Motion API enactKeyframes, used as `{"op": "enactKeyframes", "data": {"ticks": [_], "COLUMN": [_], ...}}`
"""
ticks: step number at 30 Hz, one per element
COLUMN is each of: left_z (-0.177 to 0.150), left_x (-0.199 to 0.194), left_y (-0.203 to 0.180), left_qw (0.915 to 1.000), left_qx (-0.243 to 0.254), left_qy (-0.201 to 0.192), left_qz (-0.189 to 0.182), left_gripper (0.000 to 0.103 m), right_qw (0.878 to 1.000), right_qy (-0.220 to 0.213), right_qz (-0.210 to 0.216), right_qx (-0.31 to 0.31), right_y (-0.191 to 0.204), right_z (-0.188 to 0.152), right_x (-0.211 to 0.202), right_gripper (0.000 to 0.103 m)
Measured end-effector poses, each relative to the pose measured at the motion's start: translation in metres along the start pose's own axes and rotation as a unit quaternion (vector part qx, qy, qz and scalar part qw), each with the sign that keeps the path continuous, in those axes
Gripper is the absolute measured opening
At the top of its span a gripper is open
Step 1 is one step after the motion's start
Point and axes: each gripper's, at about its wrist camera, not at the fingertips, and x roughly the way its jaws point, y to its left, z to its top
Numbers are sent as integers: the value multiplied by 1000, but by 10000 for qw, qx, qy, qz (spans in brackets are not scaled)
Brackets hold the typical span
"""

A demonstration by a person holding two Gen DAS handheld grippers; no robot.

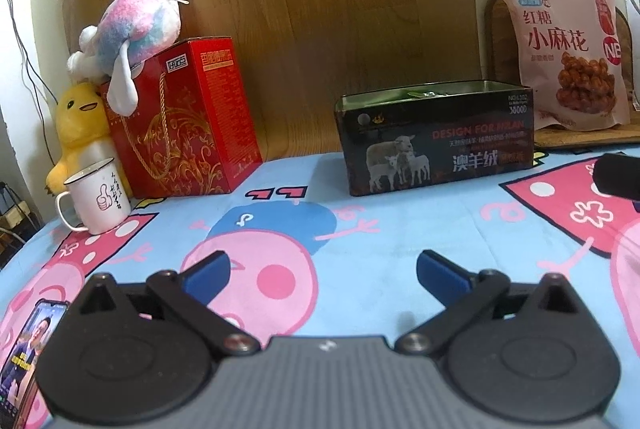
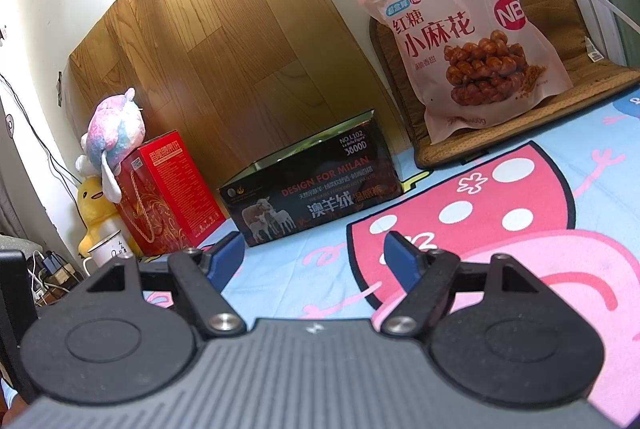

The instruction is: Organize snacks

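Hovering spread and empty, the left hand-held gripper [image 1: 322, 275] faced the tin [image 1: 436, 137] straight ahead; the right hand-held gripper [image 2: 314, 261], likewise spread, had the snack bag [image 2: 464, 37] ahead-right, leaning upright.

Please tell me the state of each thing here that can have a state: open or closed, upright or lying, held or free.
left gripper: open, holding nothing.
right gripper: open, holding nothing.
black tin box: lid off, top open.
pink snack bag: sealed, upright, leaning back.
red gift box: closed, upright.
white mug: upright.
phone: screen on.
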Motion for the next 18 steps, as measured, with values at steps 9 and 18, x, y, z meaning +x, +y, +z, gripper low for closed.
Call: {"op": "enactKeyframes", "data": {"ticks": [9,18], "left_z": [0,0], "left_x": [0,1], "left_y": [3,4], "left_qw": [10000,9999], "left_qx": [-82,-106], "left_qy": [-7,43], "left_qz": [-29,-60], "left_gripper": [103,103], "right_qw": [10000,10000], "right_qy": [3,9], "right_qz": [8,19], "right_qx": [-2,-9], "right_y": [0,-1], "right_z": [0,1], "right_x": [0,0], "right_gripper": [79,79]}}
